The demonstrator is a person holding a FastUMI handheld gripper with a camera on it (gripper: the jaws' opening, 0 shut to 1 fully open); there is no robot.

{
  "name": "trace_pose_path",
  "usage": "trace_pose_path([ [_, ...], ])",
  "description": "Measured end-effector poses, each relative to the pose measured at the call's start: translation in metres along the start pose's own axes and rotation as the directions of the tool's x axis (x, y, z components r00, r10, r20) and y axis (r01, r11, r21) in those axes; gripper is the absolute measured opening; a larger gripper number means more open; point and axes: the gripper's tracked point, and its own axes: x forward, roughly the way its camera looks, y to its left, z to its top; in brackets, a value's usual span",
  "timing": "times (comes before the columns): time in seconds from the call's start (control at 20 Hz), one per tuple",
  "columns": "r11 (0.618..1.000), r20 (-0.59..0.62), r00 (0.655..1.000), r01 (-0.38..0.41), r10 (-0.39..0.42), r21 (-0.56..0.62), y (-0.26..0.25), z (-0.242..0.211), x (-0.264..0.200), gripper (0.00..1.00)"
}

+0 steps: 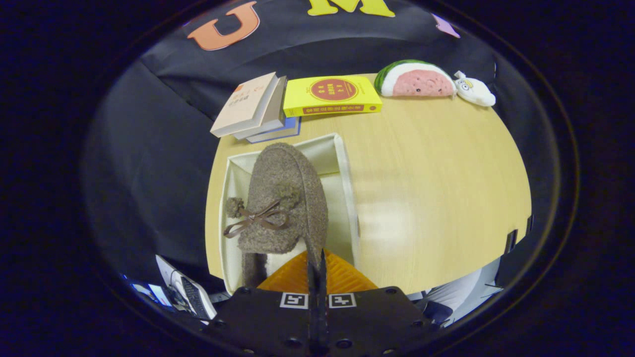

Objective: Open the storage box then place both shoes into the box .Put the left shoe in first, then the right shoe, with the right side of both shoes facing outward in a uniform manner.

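A brown fuzzy shoe (285, 198) with a ribbon bow and pompoms hangs just ahead of my fingers, toe pointing away from me. It is over the open cream storage box (349, 193), which stands on the left part of the wooden table (436, 188). My gripper (316, 262) is shut on the shoe's heel collar, the two fingers pressed close together on the thin rim. The shoe covers most of the box's inside, so what lies under it is hidden. I cannot tell whether the shoe touches the box floor.
Beyond the box lie stacked books (253, 106) and a yellow book (331, 95). A watermelon plush (415, 79) and a small white plush (475, 90) sit at the far right. The box stands close to the table's left and near edges. A keyboard (191, 295) lies below the table.
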Motion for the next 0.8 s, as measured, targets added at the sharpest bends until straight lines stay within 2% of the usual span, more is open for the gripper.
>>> trace_pose_path([
  [0.1, 0.999, 0.037, 0.998, 0.049, -0.050, 0.019, -0.002, 0.002, 0.012, 0.01],
  [0.2, 0.994, 0.065, 0.993, 0.105, -0.103, -0.025, -0.001, 0.001, 0.023, 0.00],
  [0.5, 0.981, 0.112, 0.976, 0.194, -0.189, -0.032, -0.008, -0.008, 0.036, 0.01],
  [0.75, 0.982, 0.149, 0.972, 0.186, -0.180, -0.029, -0.009, -0.004, 0.035, 0.03],
  [0.8, 0.984, 0.161, 0.972, 0.177, -0.170, -0.028, -0.009, -0.001, 0.036, 0.08],
])
